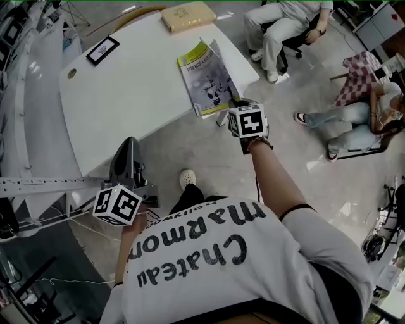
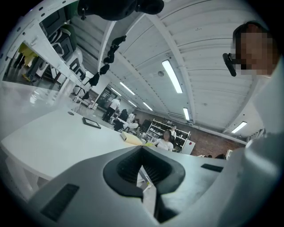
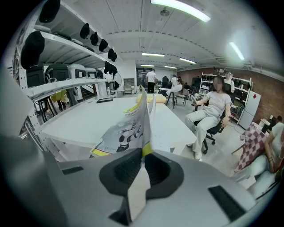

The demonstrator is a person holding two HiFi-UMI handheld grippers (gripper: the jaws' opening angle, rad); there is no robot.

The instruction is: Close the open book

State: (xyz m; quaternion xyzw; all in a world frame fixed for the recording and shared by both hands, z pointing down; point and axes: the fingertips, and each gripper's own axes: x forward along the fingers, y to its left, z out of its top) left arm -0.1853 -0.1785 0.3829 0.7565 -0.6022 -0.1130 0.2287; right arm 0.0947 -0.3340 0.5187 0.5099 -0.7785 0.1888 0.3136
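Observation:
The book [image 1: 205, 79] with a green and white illustrated cover lies at the right edge of the white table [image 1: 126, 95]. My right gripper [image 1: 233, 105] is shut on its near corner. In the right gripper view the cover [image 3: 128, 126] stands lifted, nearly upright, running up from between the pads of the right gripper [image 3: 144, 153], with a white page behind it. My left gripper [image 1: 131, 142] hangs low by the table's front left edge, away from the book. Its jaws meet at the tip in the left gripper view [image 2: 142, 148], with nothing held.
A thick beige book [image 1: 186, 16] lies at the table's far edge and a black-framed picture [image 1: 102, 50] at the far left. Two people sit on chairs [image 1: 285, 25] [image 1: 354, 120] to the right of the table. Shelving stands along the left.

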